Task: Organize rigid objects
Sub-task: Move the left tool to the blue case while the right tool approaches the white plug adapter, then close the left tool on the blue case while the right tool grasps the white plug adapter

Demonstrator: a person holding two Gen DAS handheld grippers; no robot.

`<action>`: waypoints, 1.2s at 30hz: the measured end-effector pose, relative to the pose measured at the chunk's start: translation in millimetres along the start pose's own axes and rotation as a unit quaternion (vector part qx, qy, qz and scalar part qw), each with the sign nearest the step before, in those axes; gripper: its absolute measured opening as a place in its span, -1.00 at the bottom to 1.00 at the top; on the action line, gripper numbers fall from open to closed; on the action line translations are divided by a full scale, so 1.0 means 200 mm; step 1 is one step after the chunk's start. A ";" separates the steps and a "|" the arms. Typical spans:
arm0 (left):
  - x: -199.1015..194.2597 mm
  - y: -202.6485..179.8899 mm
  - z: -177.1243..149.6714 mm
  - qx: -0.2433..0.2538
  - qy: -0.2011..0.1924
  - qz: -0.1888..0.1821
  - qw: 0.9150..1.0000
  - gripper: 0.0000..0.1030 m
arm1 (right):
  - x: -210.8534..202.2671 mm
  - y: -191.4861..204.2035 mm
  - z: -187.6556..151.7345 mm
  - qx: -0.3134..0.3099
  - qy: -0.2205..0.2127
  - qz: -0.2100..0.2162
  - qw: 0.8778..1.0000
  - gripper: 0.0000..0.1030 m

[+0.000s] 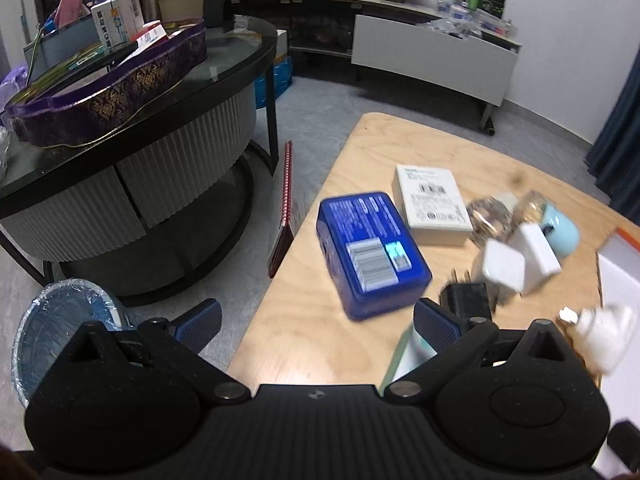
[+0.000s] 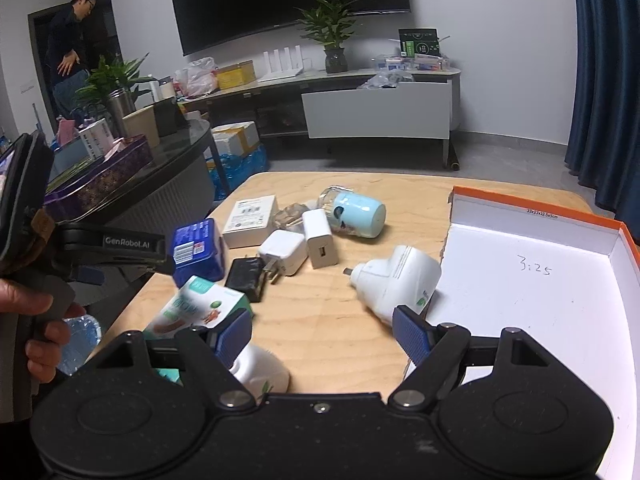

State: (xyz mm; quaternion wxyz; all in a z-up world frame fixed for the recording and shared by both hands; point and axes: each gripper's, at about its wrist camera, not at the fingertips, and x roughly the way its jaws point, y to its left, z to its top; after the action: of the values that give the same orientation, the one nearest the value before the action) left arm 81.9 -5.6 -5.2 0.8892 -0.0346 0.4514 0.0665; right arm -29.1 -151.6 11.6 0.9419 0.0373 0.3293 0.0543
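Both grippers hang above a wooden bench [image 2: 332,320] strewn with small things, and both have their fingers spread with nothing between them. The left gripper [image 1: 316,320] is over the near left edge, just in front of a blue box [image 1: 370,248] that lies flat. Just behind the blue box is a white box [image 1: 432,204] with a barcode on top. To their right, close together, lie a black charger [image 2: 246,278], two white chargers [image 2: 284,252] and a pale blue jar [image 2: 358,214] on its side. The right gripper [image 2: 322,334] is nearer the middle of the bench, with a white plug-in device [image 2: 396,280] just ahead of its right finger [image 2: 412,334]. That device touches the near corner of an open white tray with an orange rim [image 2: 536,272]. A green-and-white carton [image 2: 200,306] sits by the left finger [image 2: 236,334].
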 end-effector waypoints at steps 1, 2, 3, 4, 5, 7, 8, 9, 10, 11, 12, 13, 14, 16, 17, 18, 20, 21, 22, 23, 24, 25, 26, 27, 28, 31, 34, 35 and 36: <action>0.02 0.00 0.02 -0.004 0.000 0.002 1.000 1.00 | 0.01 -0.01 0.01 0.002 -0.001 0.000 1.000 0.77; 0.04 -0.01 0.03 -0.009 0.001 0.004 1.000 1.00 | 0.02 -0.01 0.01 0.000 -0.001 -0.002 1.000 0.77; 0.06 -0.02 0.05 -0.011 0.004 0.007 1.000 1.00 | 0.03 -0.02 0.02 0.000 0.001 -0.003 1.000 0.77; 0.08 -0.02 0.06 -0.013 0.004 0.012 1.000 1.00 | 0.03 -0.03 0.03 -0.003 0.003 -0.008 1.000 0.77; 0.10 -0.02 0.07 -0.016 0.005 0.016 1.000 1.00 | 0.05 -0.04 0.04 -0.001 0.003 -0.009 1.000 0.77; 0.15 -0.02 0.09 -0.023 0.014 0.020 0.999 1.00 | 0.07 -0.05 0.05 0.000 0.007 -0.010 1.000 0.77; 0.17 -0.02 0.10 -0.026 0.017 0.021 0.999 1.00 | 0.08 -0.06 0.05 -0.001 0.008 -0.011 1.000 0.77; 0.18 -0.01 0.12 -0.035 0.011 0.014 0.999 1.00 | 0.09 -0.06 0.06 -0.001 0.010 -0.013 1.000 0.77; 0.19 -0.01 0.13 -0.040 0.009 0.013 0.999 1.00 | 0.11 -0.07 0.06 -0.001 0.012 -0.014 1.000 0.77; 0.20 -0.01 0.14 -0.045 0.010 0.009 0.999 1.00 | 0.12 -0.07 0.07 -0.001 0.014 -0.016 1.000 0.77; 0.21 -0.01 0.15 -0.048 0.009 0.005 0.999 1.00 | 0.13 -0.08 0.07 0.000 0.016 -0.018 1.000 0.77; 0.21 -0.02 0.16 -0.046 0.010 0.004 0.999 1.00 | 0.14 -0.08 0.08 0.002 0.017 -0.018 1.000 0.77; 0.21 -0.03 0.16 -0.046 0.010 -0.002 0.999 1.00 | 0.15 -0.09 0.08 0.004 0.016 -0.017 1.000 0.77; 0.21 -0.04 0.17 -0.045 0.001 -0.005 0.999 1.00 | 0.17 -0.10 0.09 0.007 0.015 -0.016 1.000 0.77; 0.22 -0.05 0.17 -0.038 0.000 -0.001 0.999 1.00 | 0.18 -0.11 0.09 0.006 0.015 -0.019 1.000 0.77; 0.23 -0.06 0.17 -0.037 -0.006 -0.005 0.999 1.00 | 0.19 -0.11 0.10 0.007 0.016 -0.021 1.000 0.77; 0.24 -0.06 0.18 -0.044 -0.009 -0.010 0.999 1.00 | 0.20 -0.13 0.11 0.009 0.017 -0.028 0.999 0.77; 0.25 -0.07 0.18 -0.044 -0.011 -0.013 0.999 1.00 | 0.20 -0.13 0.11 0.010 0.017 -0.029 0.999 0.77; 0.25 -0.08 0.19 -0.040 -0.012 -0.015 0.999 1.00 | 0.20 -0.14 0.12 0.011 0.015 -0.032 0.999 0.77; 0.26 -0.09 0.19 -0.034 -0.011 -0.018 0.999 1.00 | 0.21 -0.15 0.13 0.013 0.017 -0.035 0.999 0.77; 0.27 -0.09 0.18 -0.029 -0.010 -0.018 0.999 1.00 | 0.22 -0.16 0.13 0.013 0.018 -0.038 0.999 0.77; 0.27 -0.10 0.18 -0.020 -0.009 -0.017 1.000 1.00 | 0.23 -0.17 0.13 0.012 0.020 -0.040 0.999 0.77; 0.28 -0.11 0.17 -0.012 -0.007 -0.016 1.000 1.00 | 0.25 -0.18 0.13 0.013 0.022 -0.042 0.999 0.77; 0.29 -0.11 0.17 -0.008 -0.004 -0.018 1.000 1.00 | 0.26 -0.18 0.14 0.014 0.027 -0.044 0.999 0.77; 0.31 -0.10 0.16 -0.005 0.001 -0.021 1.000 1.00 | 0.28 -0.19 0.14 0.015 0.034 -0.043 0.998 0.77; 0.35 -0.07 0.14 -0.004 0.010 -0.021 1.000 0.78 | 0.33 -0.20 0.15 0.015 0.045 -0.039 0.998 0.77; 0.34 -0.04 0.14 -0.001 -0.010 -0.029 1.000 0.46 | 0.39 -0.20 0.16 0.012 0.055 -0.038 0.998 0.77; 0.33 -0.03 0.15 -0.001 -0.016 -0.026 1.000 0.21 | 0.41 -0.20 0.16 0.010 0.057 -0.040 0.998 0.78; 0.31 -0.02 0.15 0.001 -0.020 -0.021 1.000 0.21 | 0.43 -0.20 0.16 0.008 0.063 -0.040 0.997 0.78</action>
State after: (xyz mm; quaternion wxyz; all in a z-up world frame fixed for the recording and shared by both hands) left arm 143.2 -1.3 -38.4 0.8993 -0.0418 0.4326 0.0480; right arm 61.6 -182.1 -20.3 0.9206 0.0275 0.3892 0.0160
